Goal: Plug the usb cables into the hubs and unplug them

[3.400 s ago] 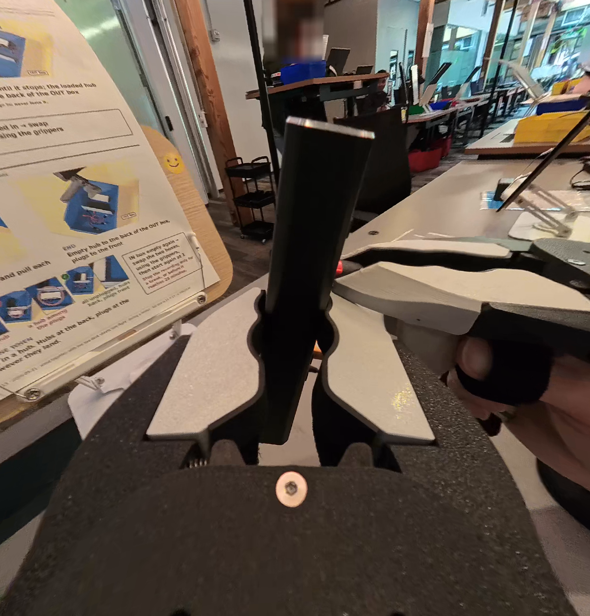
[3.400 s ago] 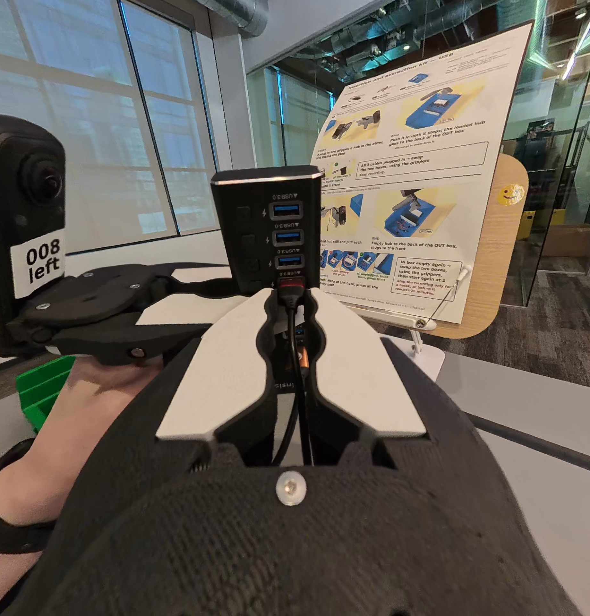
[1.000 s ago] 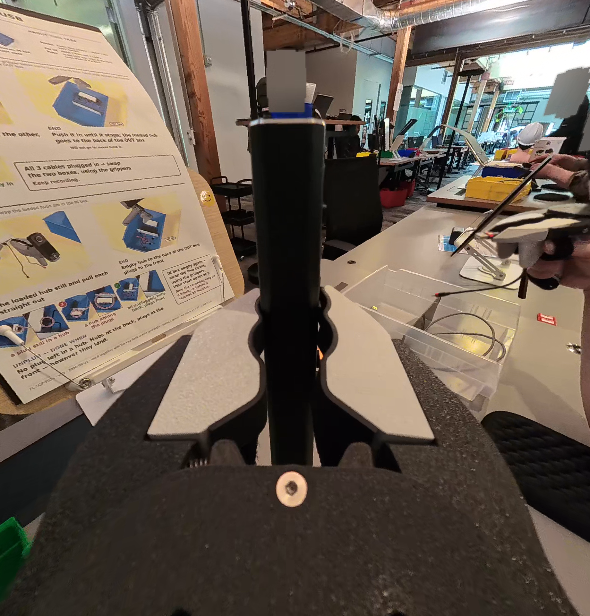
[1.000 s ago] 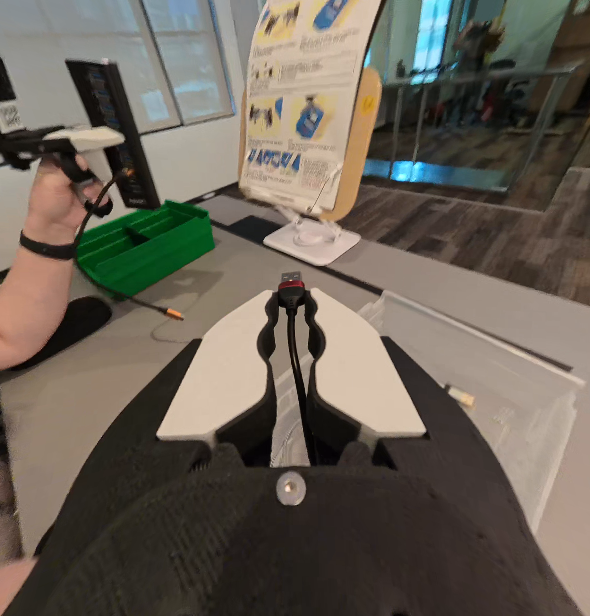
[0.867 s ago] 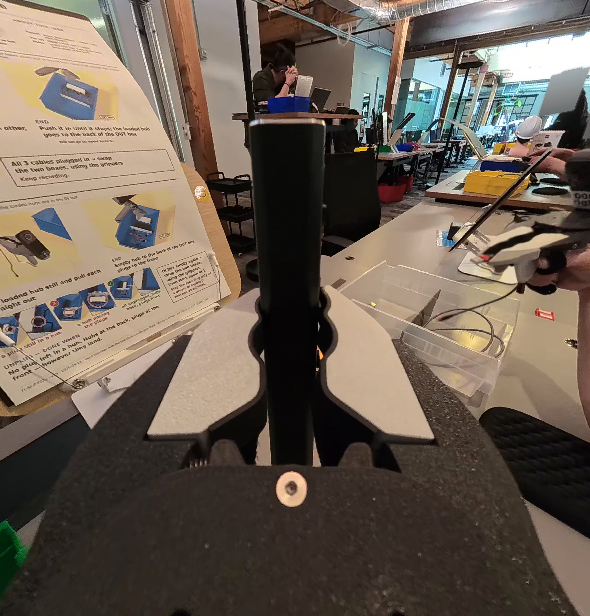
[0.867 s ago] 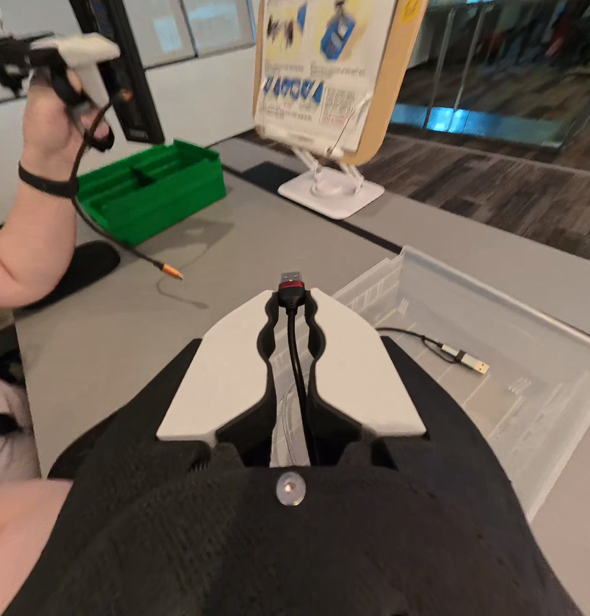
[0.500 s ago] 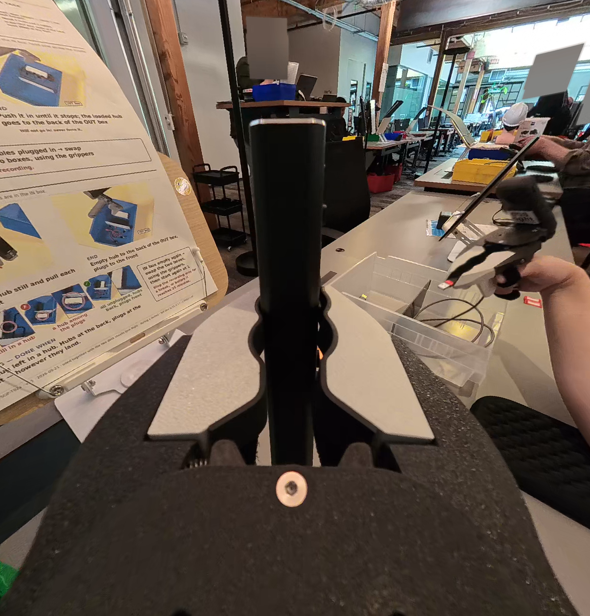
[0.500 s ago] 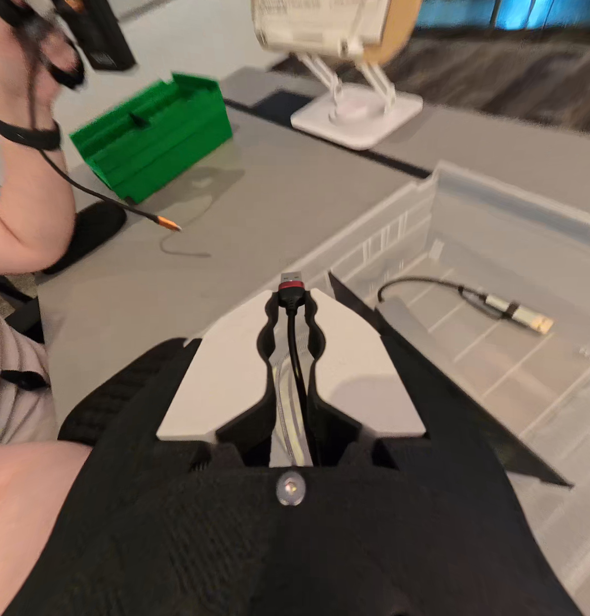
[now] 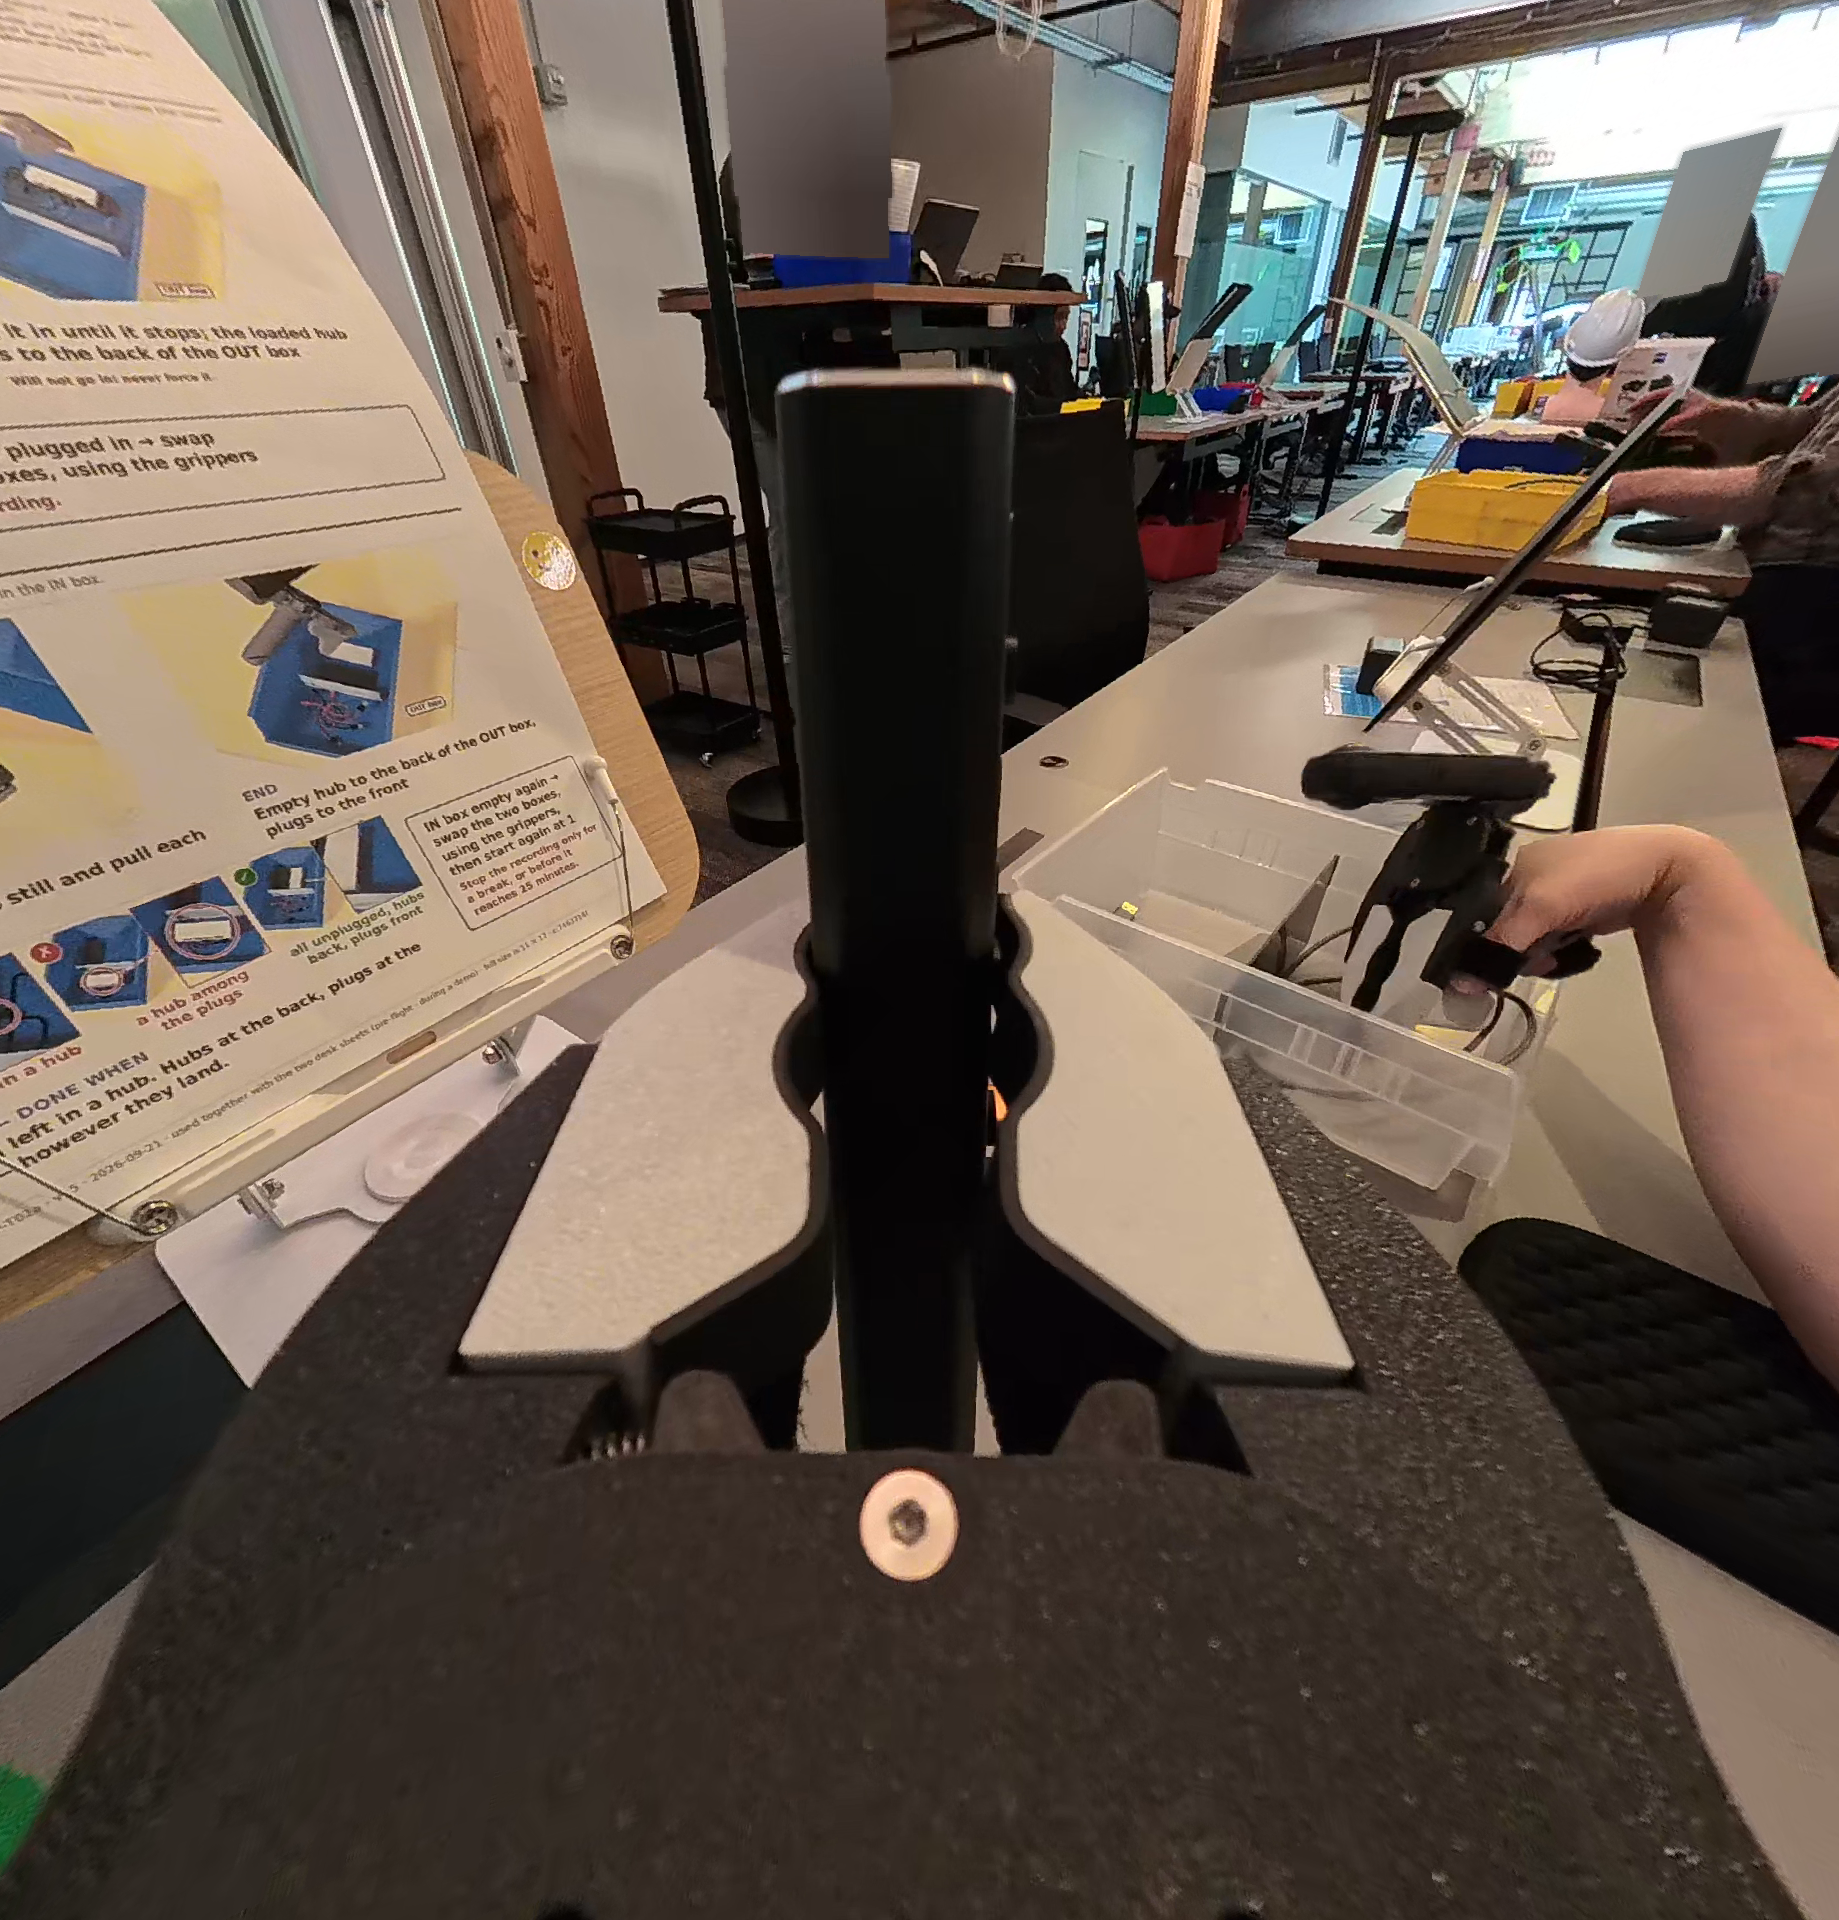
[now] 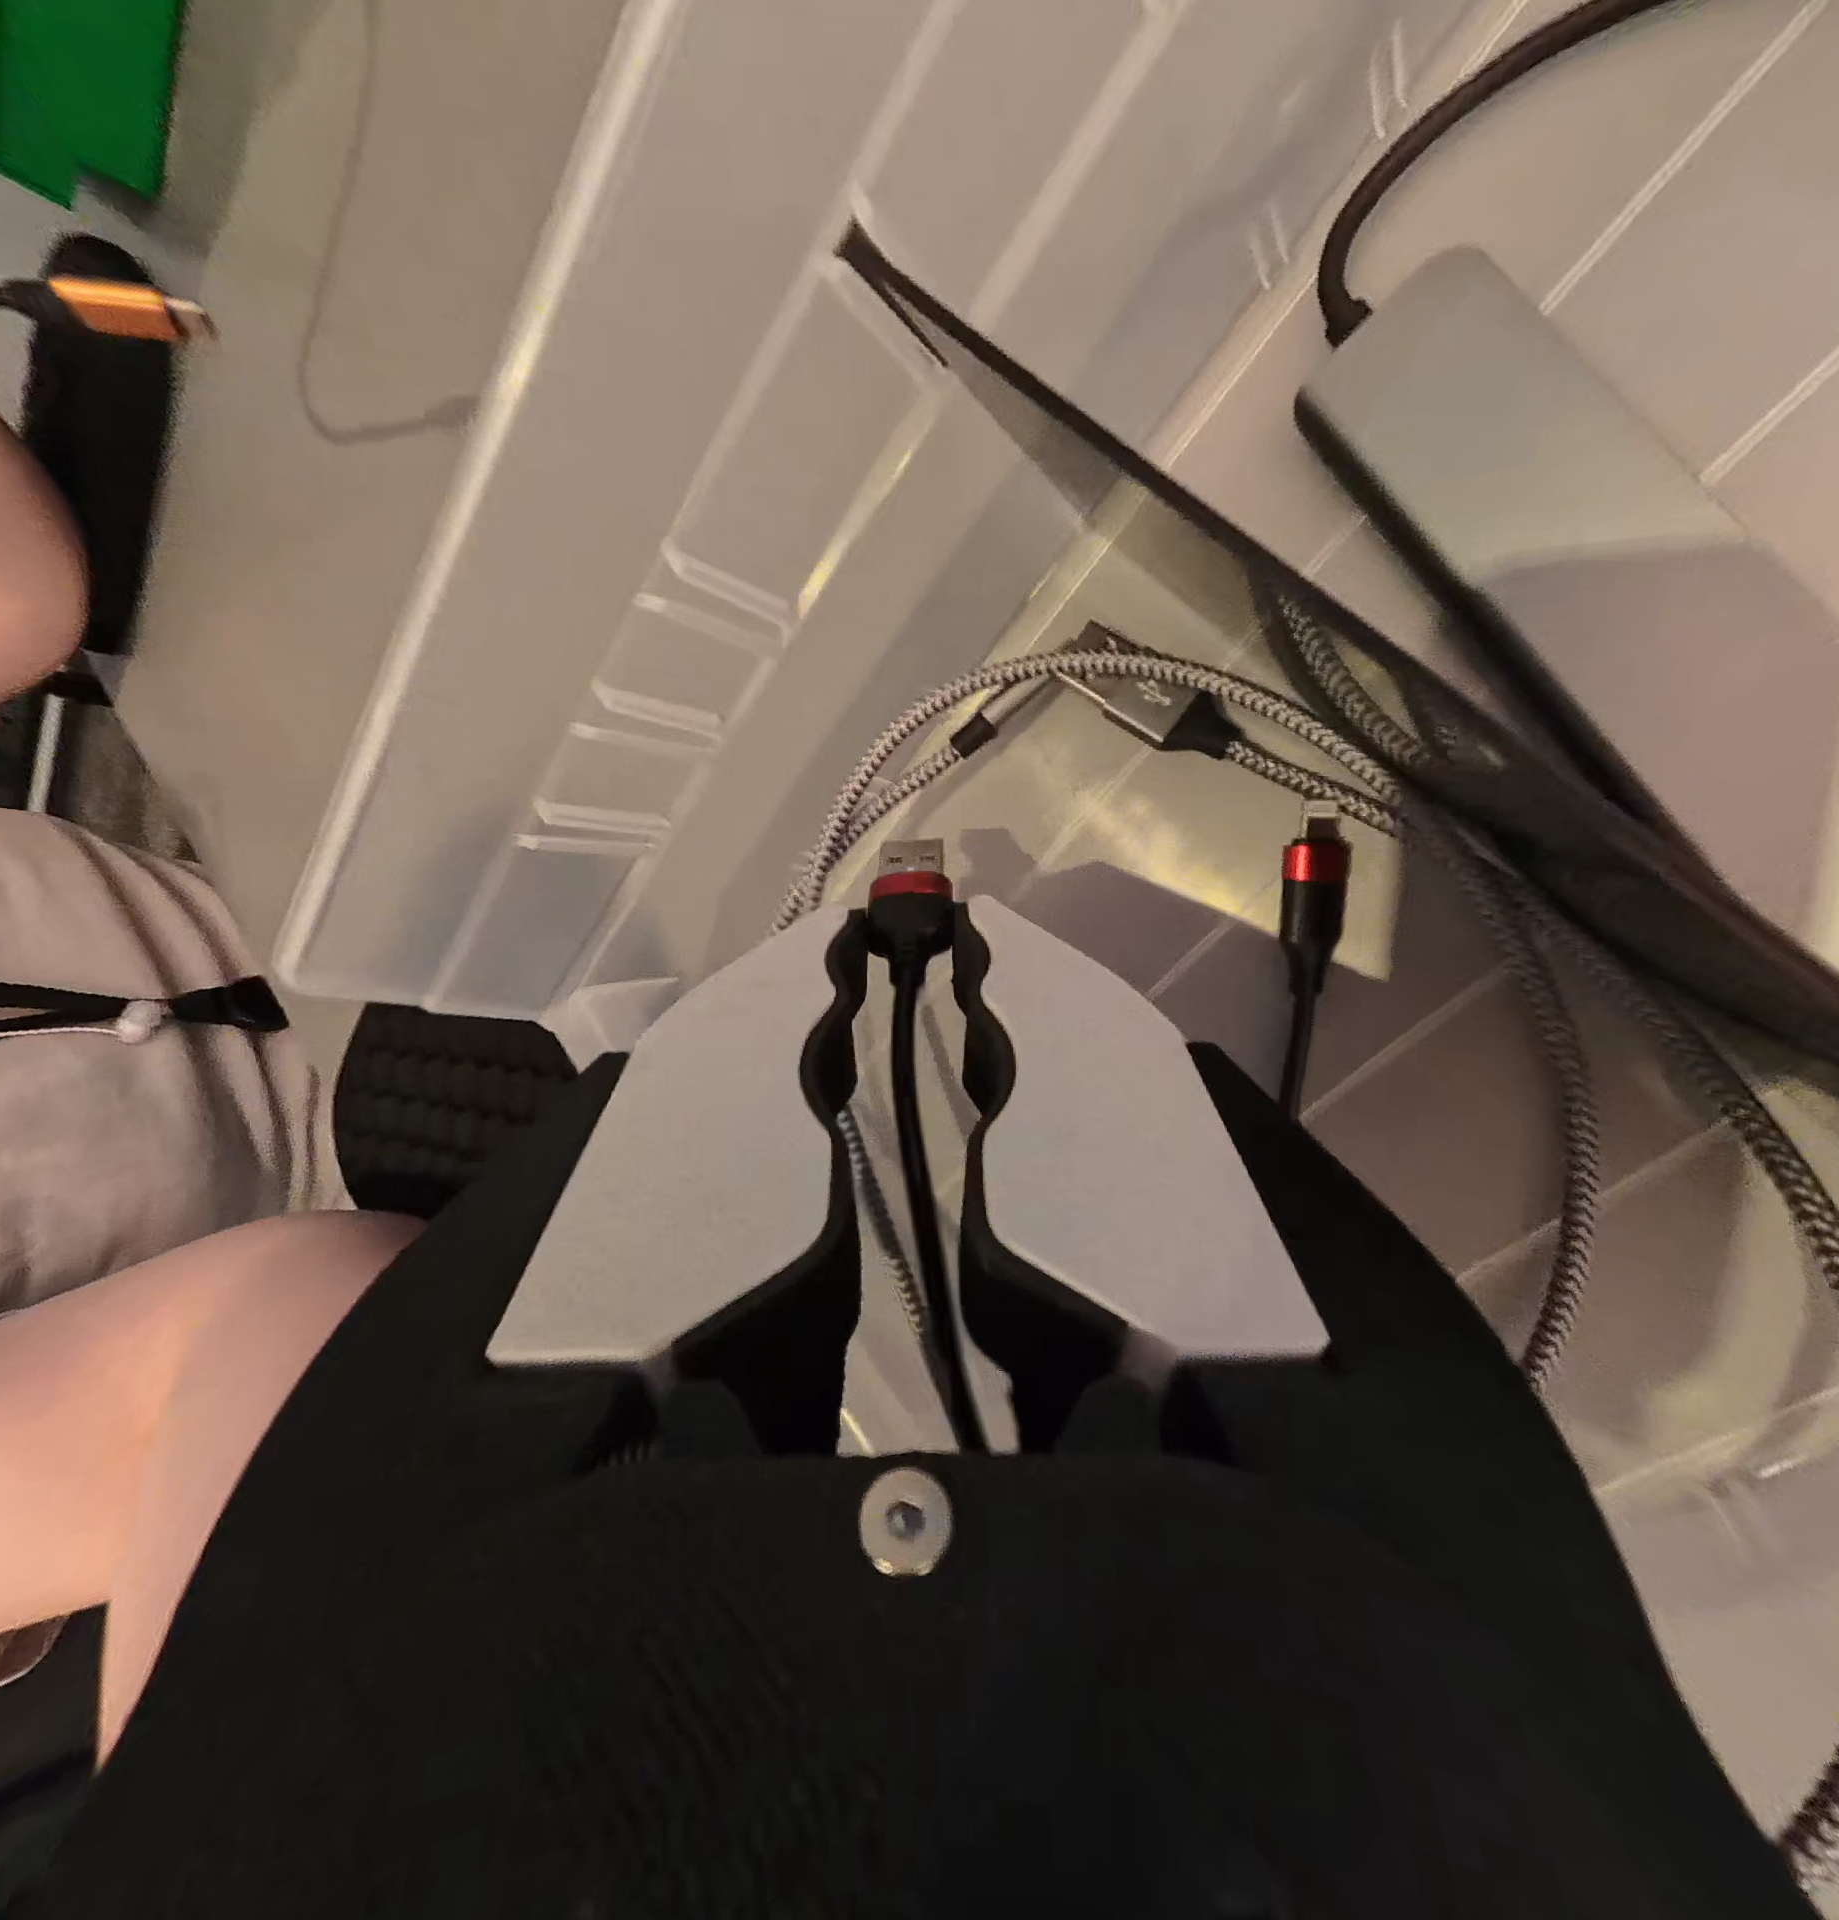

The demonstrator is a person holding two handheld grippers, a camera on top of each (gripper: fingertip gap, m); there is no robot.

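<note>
The left claw [image 9: 899, 997] is closed narrow around a long black hub [image 9: 894, 665], which stands upright between its fingers and rises well above their tips, held up over the grey worktop [image 9: 1185, 675]. A little orange shows just behind the hub at the finger gap, too hidden to identify. To the left of the hub, an instruction sheet [image 9: 219, 623] leans on a wooden board with a white stand at the worktop's left edge. Farther right, a clear plastic bin [image 9: 1299, 1049] sits on the worktop, and the right claw [image 9: 1398, 966] points down into it, held by a hand [image 9: 1559, 894]. In the right wrist view, the right claw [image 10: 910, 914] grips a black cable just behind its red-collared USB plug [image 10: 912, 868], the metal tip sticking out past the fingertips and the cable running back between the fingers. The plug hangs over the clear bin's [image 10: 541, 582] front compartment, near the bin's ribbed wall. In that compartment lie a braided grey cable [image 10: 1517, 1049] with a silver plug [image 10: 1138, 701], and a second red-collared connector [image 10: 1315, 868] just right of the claw. A dark divider [image 10: 1154, 468] crosses the bin, and beyond it rests a flat grey hub [image 10: 1517, 436] with its dark lead. Left of the bin, an orange-tipped connector [image 10: 125, 310] hangs over the worktop, and a green bin [image 10: 53, 83] fills the upper left corner.
</note>
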